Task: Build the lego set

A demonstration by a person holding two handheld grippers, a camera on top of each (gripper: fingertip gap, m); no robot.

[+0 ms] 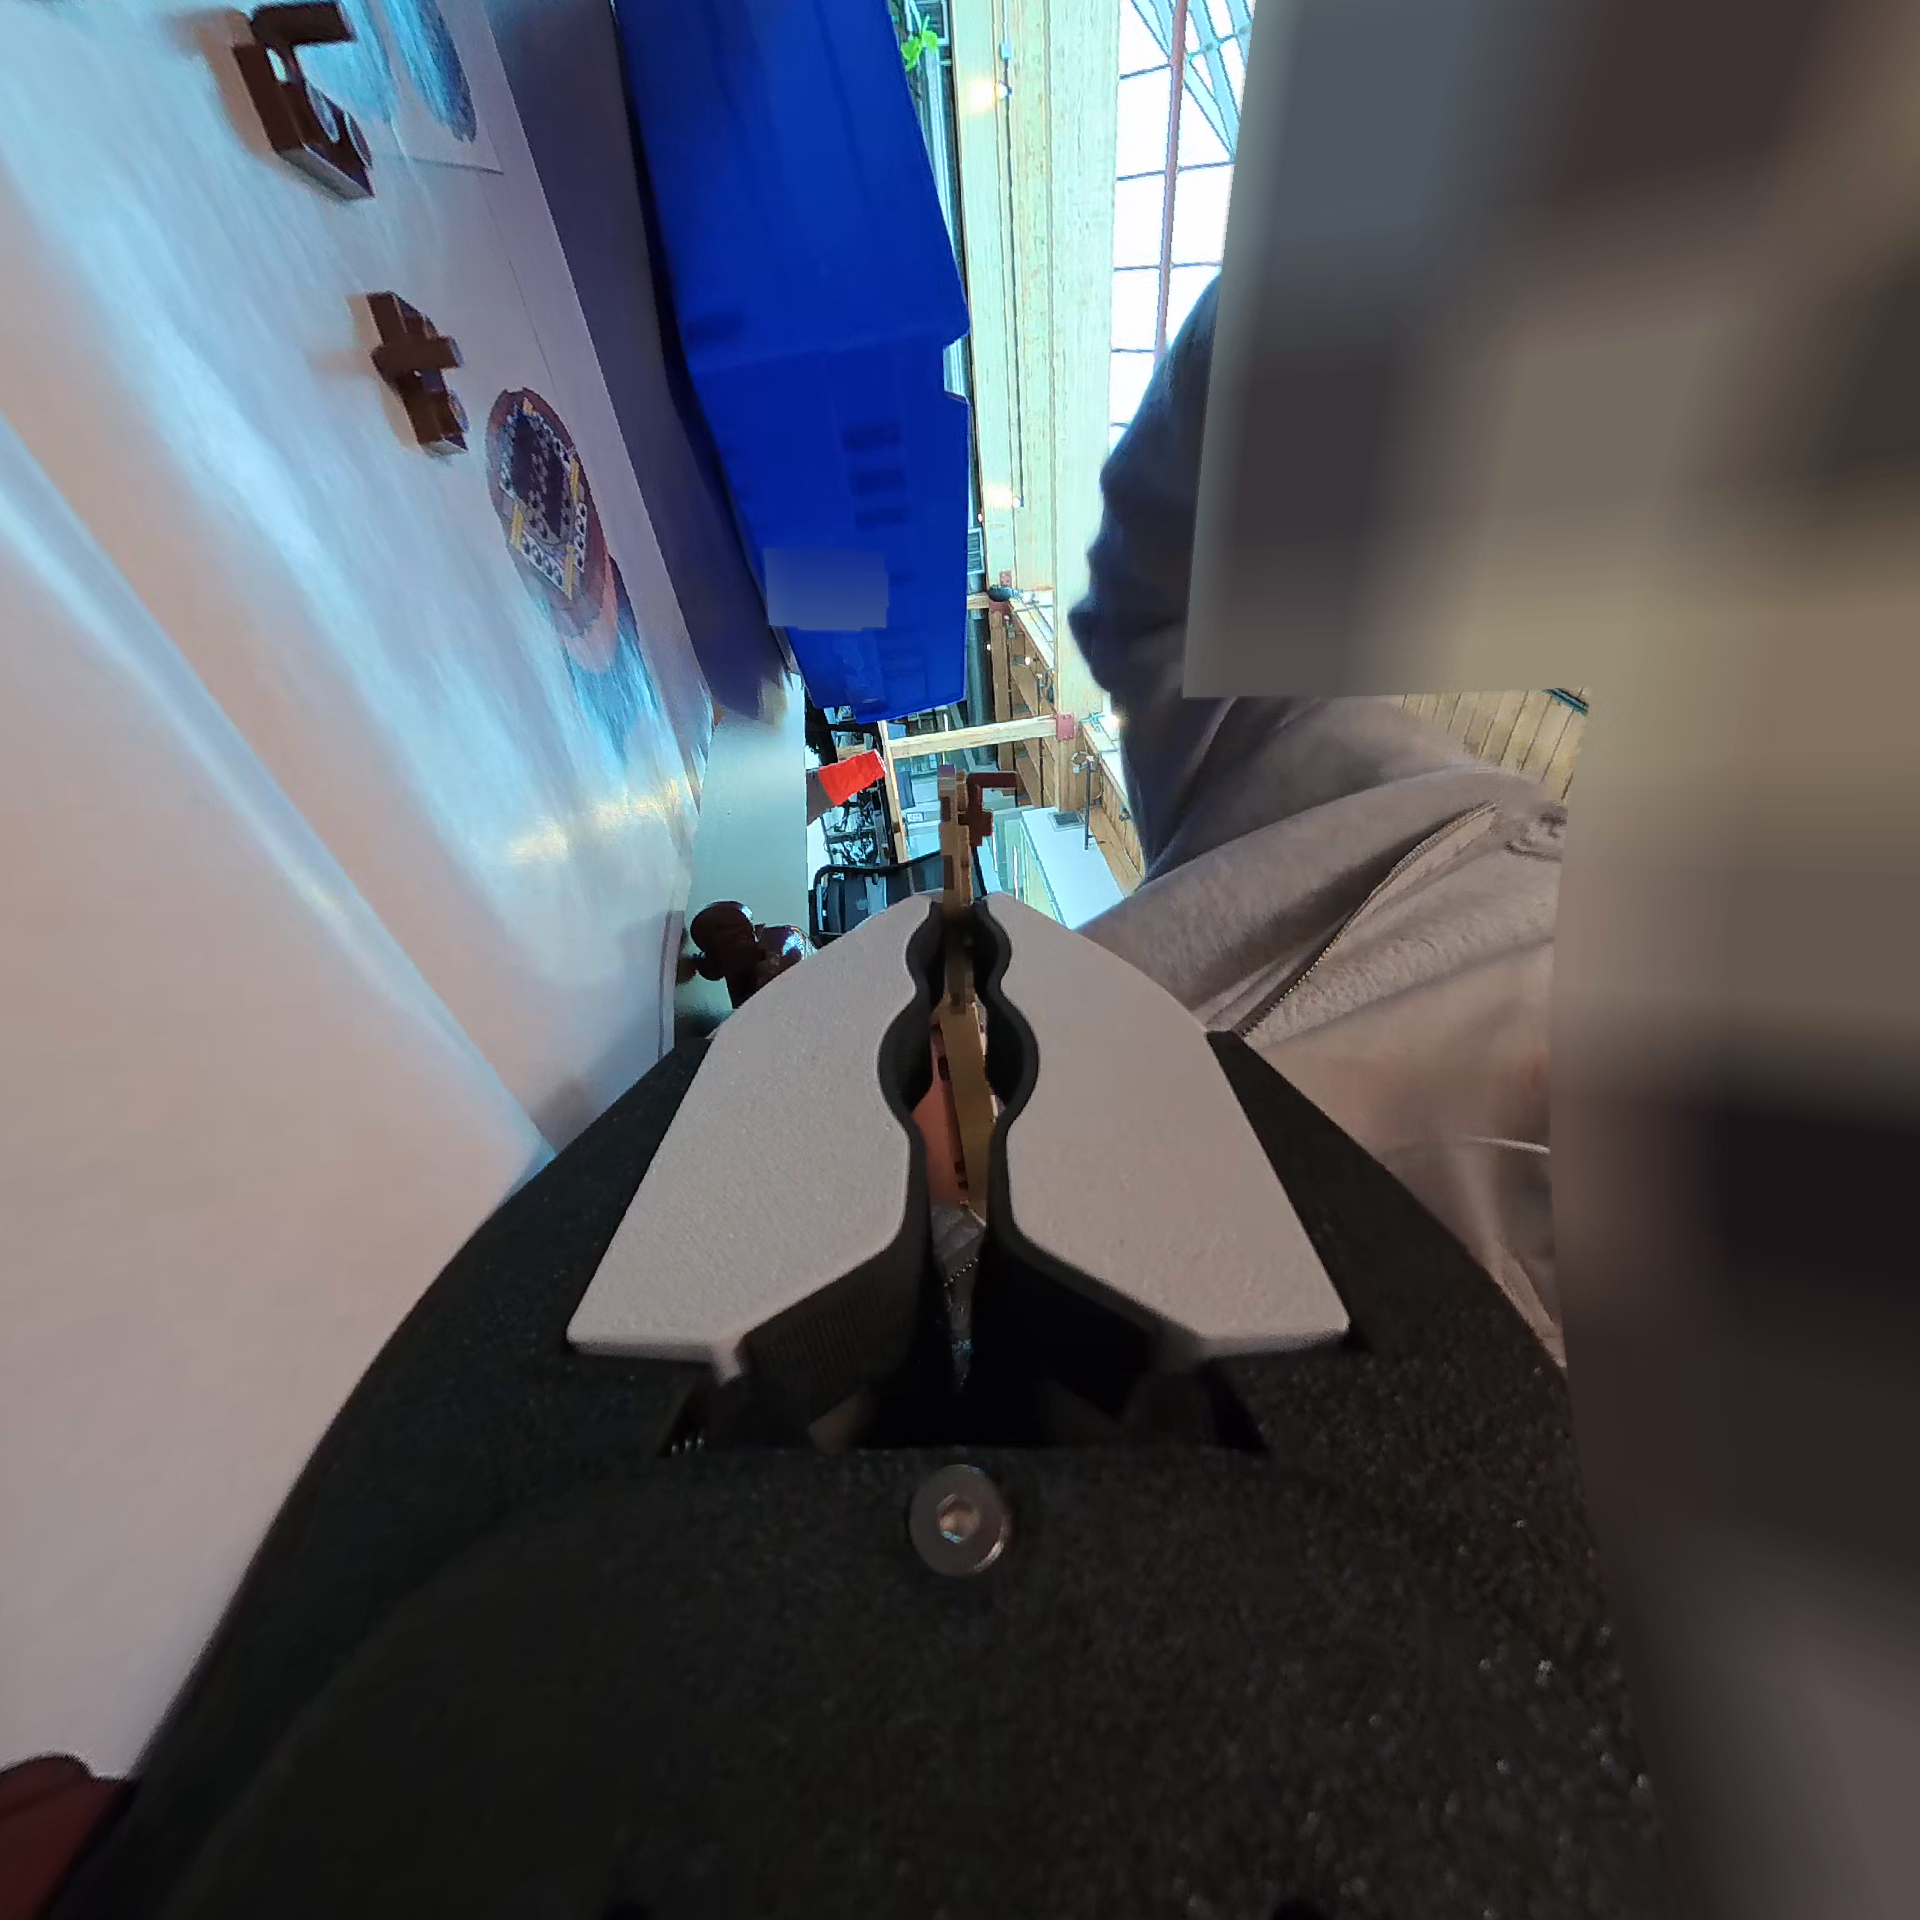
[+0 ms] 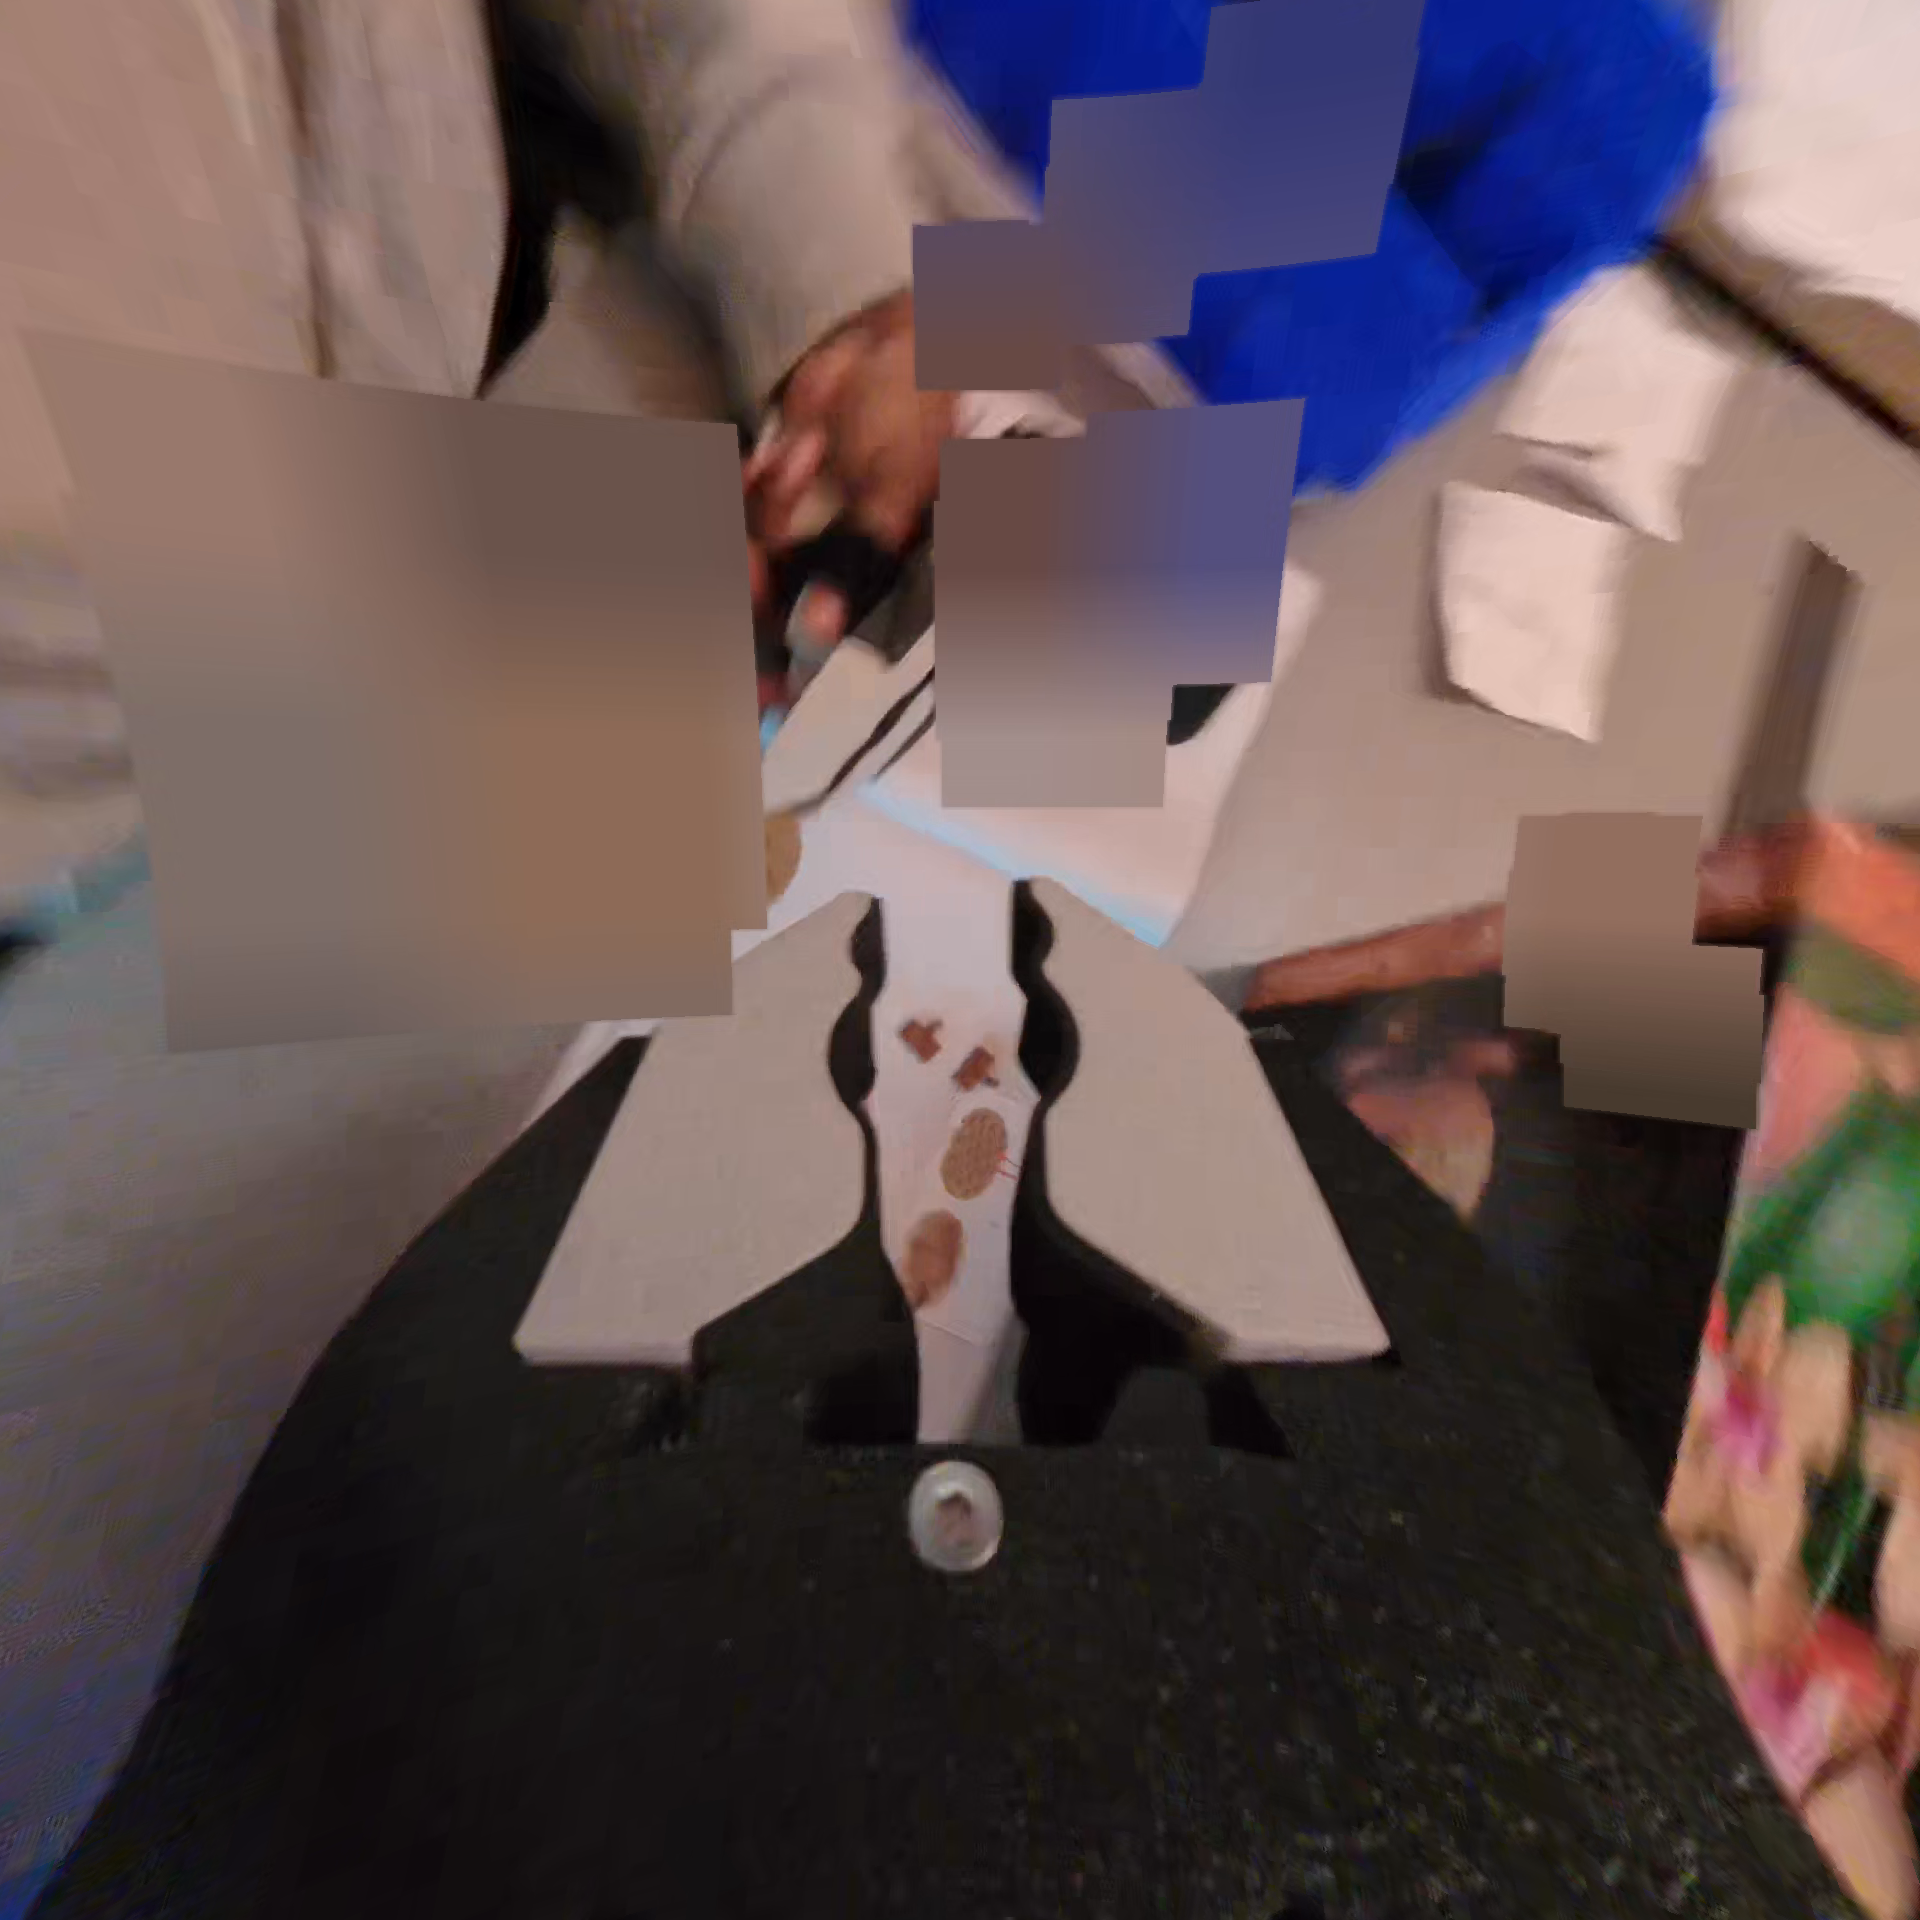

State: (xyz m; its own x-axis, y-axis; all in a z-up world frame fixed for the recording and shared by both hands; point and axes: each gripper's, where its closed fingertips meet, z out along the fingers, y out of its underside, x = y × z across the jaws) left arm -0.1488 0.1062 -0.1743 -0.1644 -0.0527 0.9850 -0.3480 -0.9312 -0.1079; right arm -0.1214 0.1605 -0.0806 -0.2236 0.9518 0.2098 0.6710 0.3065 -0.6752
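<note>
Two tongs are at work: the left tongs [image 1: 961, 914] are clenched on a thin tan lego plate [image 1: 961, 1039] held edge-on, well clear of the bench [image 1: 208, 831]. The right tongs [image 2: 945, 904] are released and empty over the instruction sheet [image 2: 940, 1195]. Beside the blue bin [image 1: 810, 364] lie brown lego pieces [image 1: 416, 374]. Probably best: keep the plate steady, then pinch one brown piece squarely.

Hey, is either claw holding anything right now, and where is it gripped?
The left claw clamps a thin tan lego plate edge-on, its far end poking past the tips. The right claw is open, holding nothing.
</note>
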